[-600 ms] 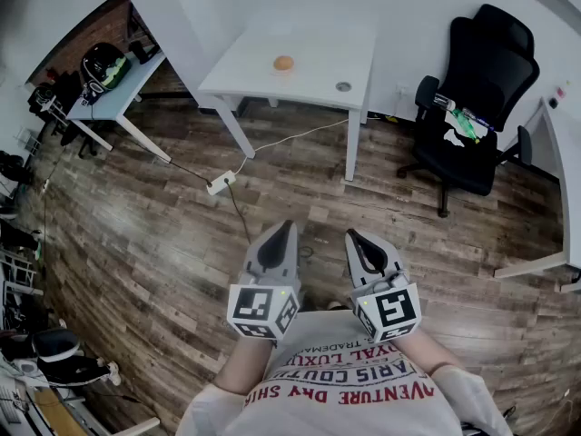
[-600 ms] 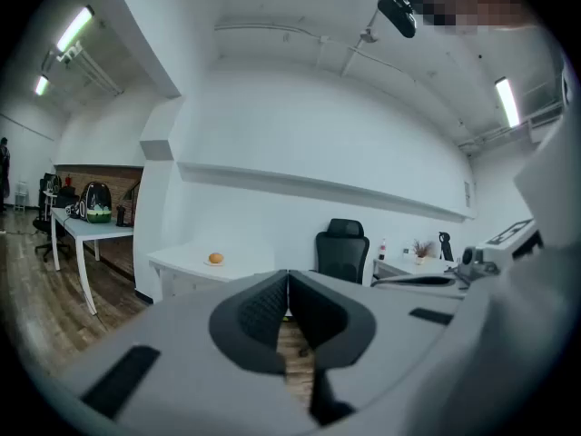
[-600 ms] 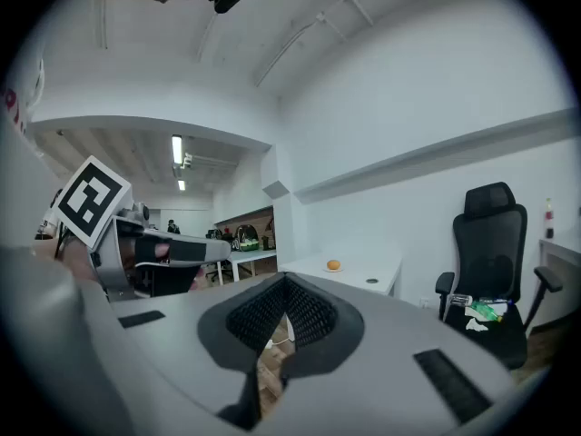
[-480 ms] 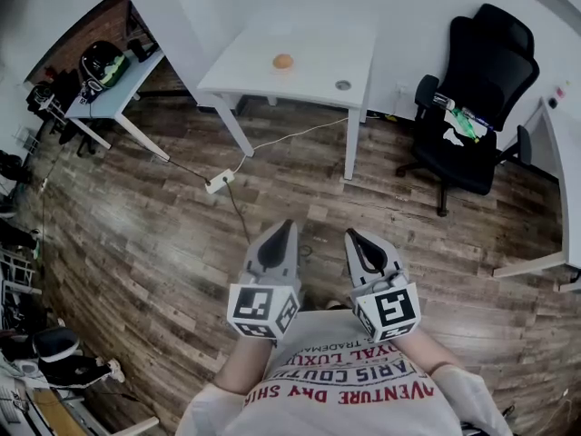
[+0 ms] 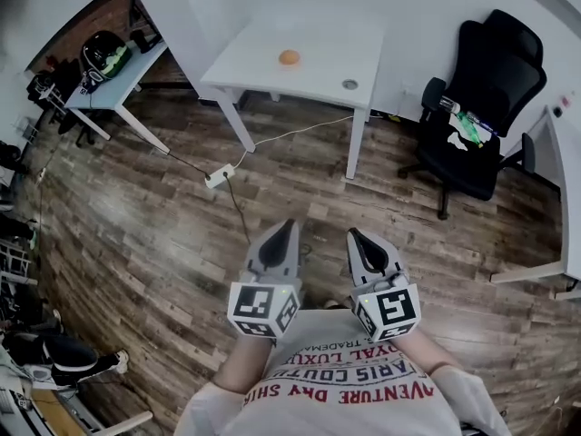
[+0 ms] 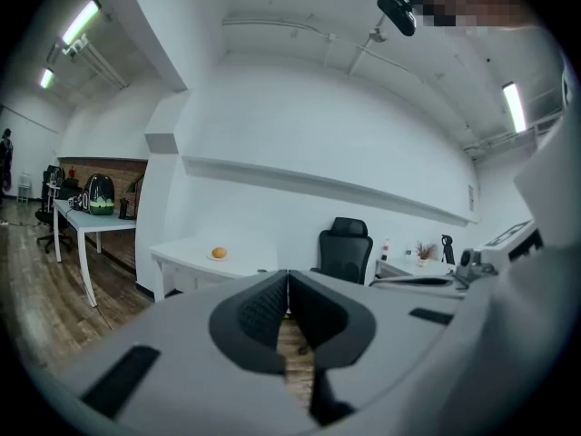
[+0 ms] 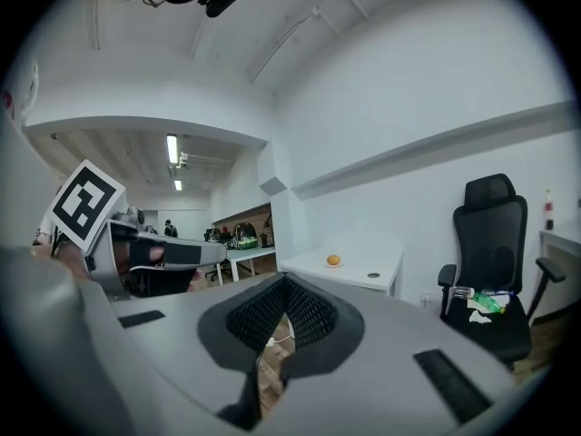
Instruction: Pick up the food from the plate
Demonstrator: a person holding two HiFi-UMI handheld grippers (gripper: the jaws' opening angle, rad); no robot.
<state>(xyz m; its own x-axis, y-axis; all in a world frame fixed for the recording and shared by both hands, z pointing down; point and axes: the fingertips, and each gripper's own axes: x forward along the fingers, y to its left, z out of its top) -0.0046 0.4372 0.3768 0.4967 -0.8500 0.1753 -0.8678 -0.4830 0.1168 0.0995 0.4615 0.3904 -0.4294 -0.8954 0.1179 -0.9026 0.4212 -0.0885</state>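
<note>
A dark plank floor (image 5: 136, 234) fills most of the head view, and across it, against the wall, stands the white table (image 5: 318, 75) that bears the task's object. A black office chair (image 5: 481, 125) sits to the table's right, with a few small items left on its seat. At the bottom edge the person (image 5: 345, 389), in a printed shirt, stands well apart from the table, elbows tucked in and both tools carried close to the chest, side by side and roughly level, aimed toward the table: seemingly a carrying posture for the approach, not a reach. The left gripper (image 5: 289, 225) has its jaws pressed together with nothing between them, as its own view shows the ribbed pads meeting at the tip; the right gripper (image 5: 354, 235) is likewise closed and empty, the floor alone showing below its pads. With the goal out of reach, there is nothing yet to open them for. A white power strip (image 5: 218, 178) lies on the floor between the person and the table, its cable running up toward the table's edge, a likely trip hazard on the way. The food (image 5: 289, 57), a small round orange item, rests on a pale plate (image 6: 218, 258) on the tabletop, apart from a small round disc (image 5: 349, 84) nearer the right legs.
</note>
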